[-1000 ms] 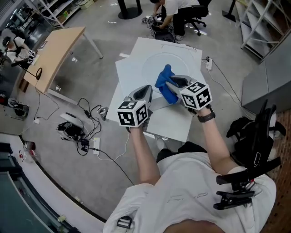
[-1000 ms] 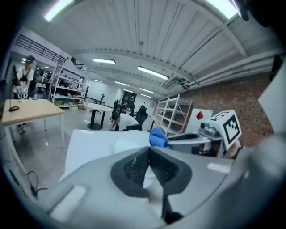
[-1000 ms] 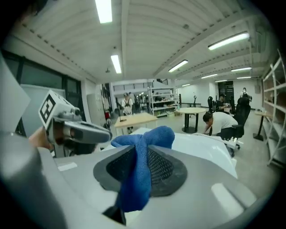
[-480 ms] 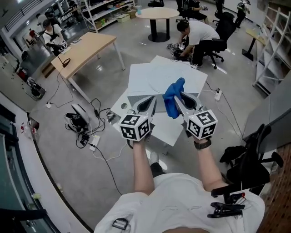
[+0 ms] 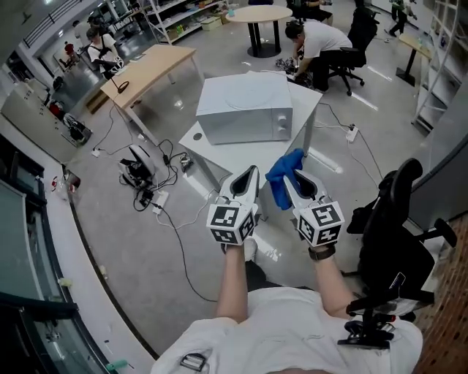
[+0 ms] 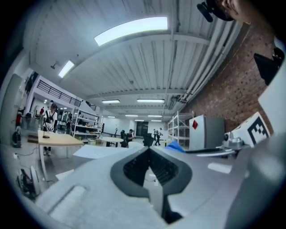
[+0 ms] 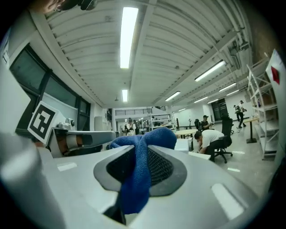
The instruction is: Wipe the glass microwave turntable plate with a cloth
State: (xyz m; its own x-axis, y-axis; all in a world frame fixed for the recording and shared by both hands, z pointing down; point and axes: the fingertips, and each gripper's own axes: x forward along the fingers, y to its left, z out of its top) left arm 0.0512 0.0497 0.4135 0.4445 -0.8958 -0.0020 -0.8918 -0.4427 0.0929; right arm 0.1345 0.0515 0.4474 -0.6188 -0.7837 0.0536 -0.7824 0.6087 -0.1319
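Note:
The glass turntable plate [image 5: 247,92] shows as a faint circle lying flat on top of the grey microwave [image 5: 245,123]. That microwave stands on a white table [image 5: 219,157]. My right gripper [image 5: 287,177] is shut on a blue cloth [image 5: 283,180], which bunches out past its tips [image 7: 142,144]. My left gripper [image 5: 251,172] is shut with nothing in it [image 6: 149,150]. Both grippers hang side by side in the air, well short of the microwave and apart from the plate. The left gripper view catches the blue cloth [image 6: 175,146] to its right.
A black office chair [image 5: 395,219] stands close on my right. Cables and power strips [image 5: 146,182] lie on the floor at the left. Beyond are a wooden table [image 5: 146,69], a round table [image 5: 259,14] and a crouching person [image 5: 314,36].
Both grippers have drawn back from the plate towards the body, the right one carrying the cloth off it. The view has pulled away, so the whole microwave now shows.

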